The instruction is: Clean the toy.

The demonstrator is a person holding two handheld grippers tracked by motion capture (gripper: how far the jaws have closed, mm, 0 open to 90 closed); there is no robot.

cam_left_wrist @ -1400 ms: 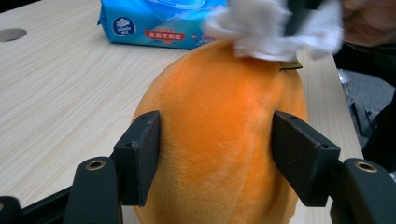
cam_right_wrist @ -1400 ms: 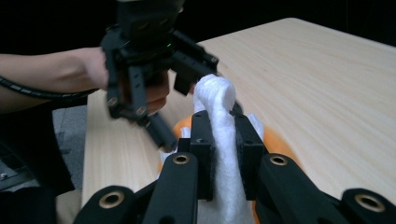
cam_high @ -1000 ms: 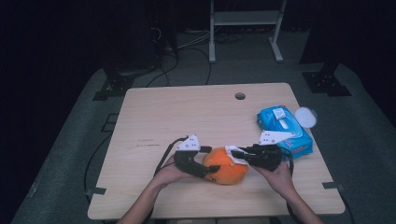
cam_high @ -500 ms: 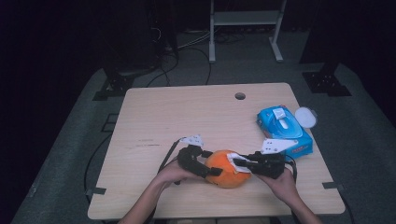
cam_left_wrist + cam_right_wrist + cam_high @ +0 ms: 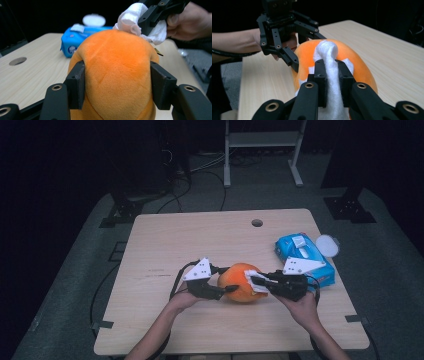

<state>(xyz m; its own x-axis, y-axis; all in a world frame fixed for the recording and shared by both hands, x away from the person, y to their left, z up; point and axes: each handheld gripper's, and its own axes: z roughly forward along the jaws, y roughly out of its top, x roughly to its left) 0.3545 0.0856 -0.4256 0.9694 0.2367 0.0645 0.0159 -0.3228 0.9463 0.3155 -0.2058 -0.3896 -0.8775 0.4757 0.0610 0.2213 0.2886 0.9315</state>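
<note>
At the near edge of the table [image 5: 165,250], the person's forearms are coming in from below, one gripper in each hand. The left gripper [image 5: 226,290] has just been closing its jaws, and they are now pressing on both sides of the orange plush [image 5: 117,75], which is sitting on the table between the two grippers. The right gripper [image 5: 256,283] is pinching a white wipe [image 5: 329,75] and resting it against the plush's top. Farther right, a blue wipe pack [image 5: 300,255] is lying with its lid [image 5: 327,245] open.
</note>
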